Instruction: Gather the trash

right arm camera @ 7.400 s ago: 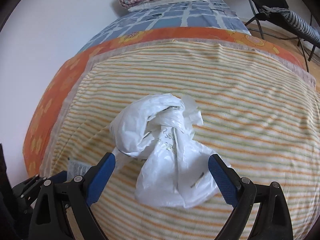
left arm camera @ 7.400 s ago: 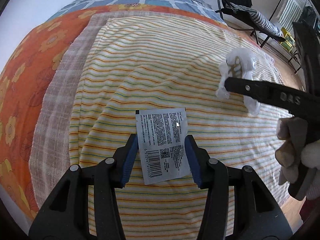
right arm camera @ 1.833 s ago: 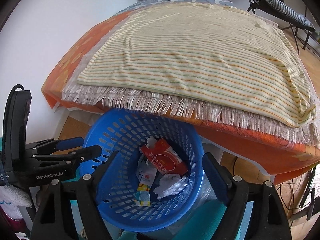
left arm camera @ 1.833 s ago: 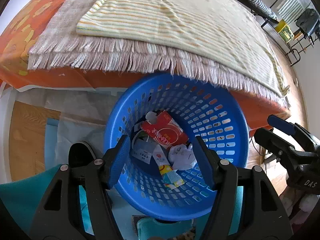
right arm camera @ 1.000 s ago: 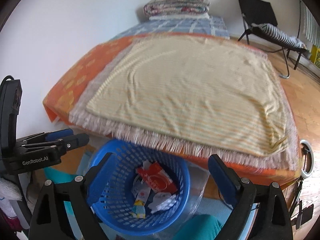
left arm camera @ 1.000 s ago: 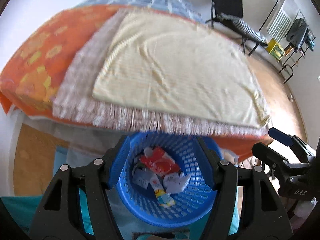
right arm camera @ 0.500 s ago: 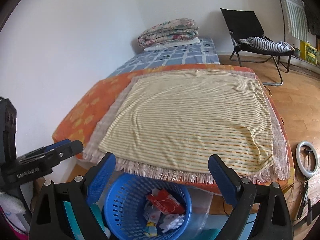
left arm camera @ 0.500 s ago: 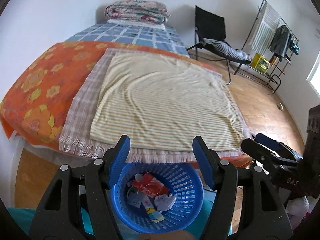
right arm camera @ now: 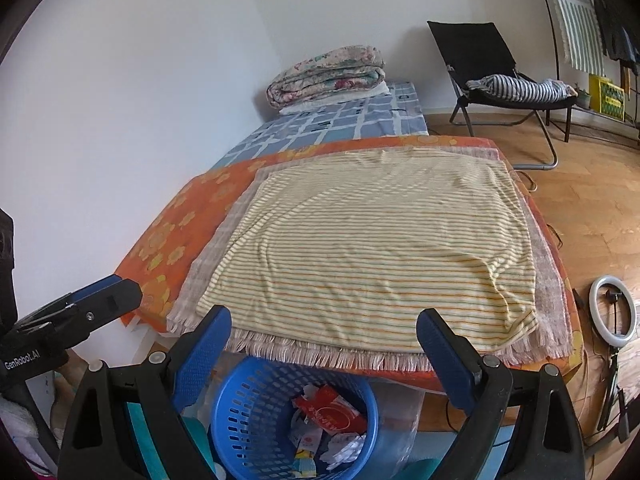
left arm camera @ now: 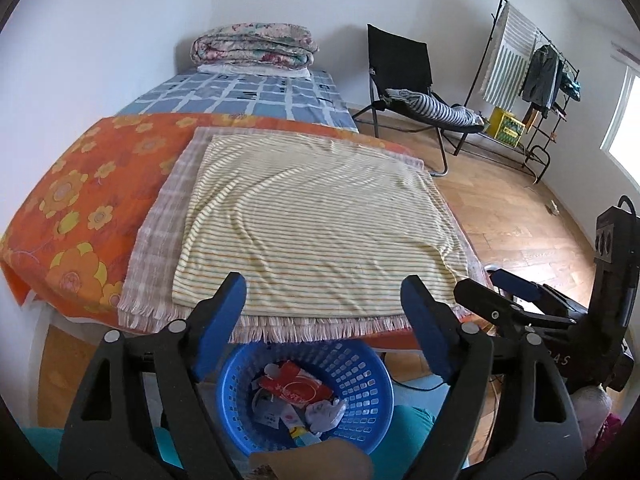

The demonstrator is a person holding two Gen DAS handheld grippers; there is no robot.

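The bed (left arm camera: 320,216) top is flat and unobstructed up to the folded quilt (left arm camera: 254,46) at its far end. The basket (right arm camera: 256,412) stands on the floor against the bed's near edge, its mouth uncovered, trash (right arm camera: 330,412) inside. Fringe (right arm camera: 320,354) overhangs its far rim. Floor (right arm camera: 592,216) to the right lies open; chair (right arm camera: 500,76) and ring light (right arm camera: 612,310) stand there.

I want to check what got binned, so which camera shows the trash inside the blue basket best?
The left wrist view: it looks more steeply into the blue basket, showing the trash. The right wrist view shows it too, partly cropped.
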